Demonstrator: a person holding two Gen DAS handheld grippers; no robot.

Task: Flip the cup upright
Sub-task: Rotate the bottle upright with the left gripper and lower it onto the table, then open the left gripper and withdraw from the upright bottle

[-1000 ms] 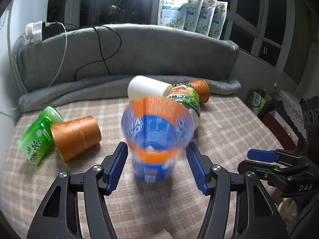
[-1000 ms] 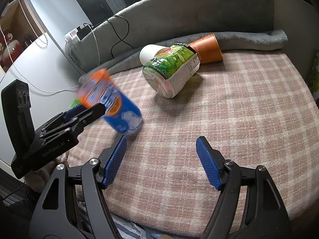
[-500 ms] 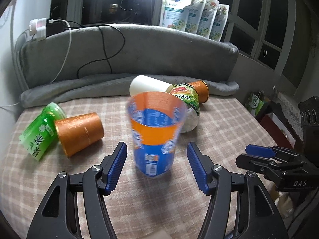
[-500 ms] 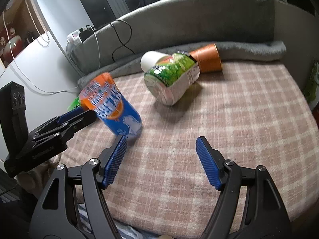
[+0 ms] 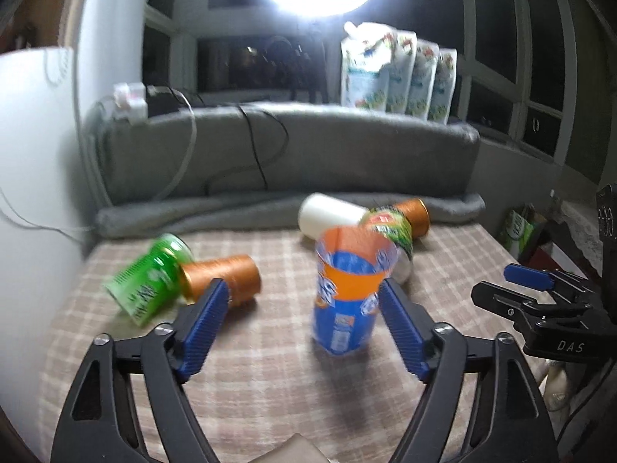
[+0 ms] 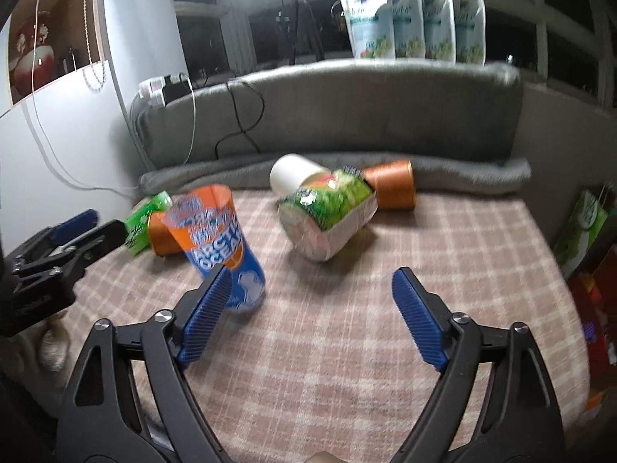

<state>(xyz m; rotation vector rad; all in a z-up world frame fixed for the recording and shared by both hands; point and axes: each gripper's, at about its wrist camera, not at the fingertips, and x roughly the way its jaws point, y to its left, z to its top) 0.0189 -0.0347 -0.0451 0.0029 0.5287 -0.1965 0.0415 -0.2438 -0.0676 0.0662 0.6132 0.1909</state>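
The left gripper [image 5: 302, 326] is low over the checked cloth [image 5: 270, 386], pointing ahead, and its 2 blue ribbed pads [image 5: 202, 322] are wide apart with nothing held. The blue and orange cup [image 5: 349, 293] stands on the cloth with its open mouth up, in the gap between the pads and close to the right pad; it is hard to tell if they touch. The cup looks like thin, shiny plastic, wider at the top than at the bottom. The right gripper [image 6: 312, 314] is low too, off to the side, with its black arms spread and its pads wide apart and empty. In its view the cup [image 6: 219, 247] leans a little and sits just behind its left pad [image 6: 204, 314]. A copper cup [image 5: 221, 279] with a shiny, lined skin lies on its side, touching a green cup [image 5: 148, 279] that lies on its side too. Farther back, a white cup [image 6: 295, 175], a green and white cup [image 6: 327, 218] and another copper cup [image 6: 391, 189] lie tipped over in a bunch. A soft gray cushion [image 6: 347, 108] curves behind them, and 4 white pouches [image 6: 410, 13] stand on top of it.
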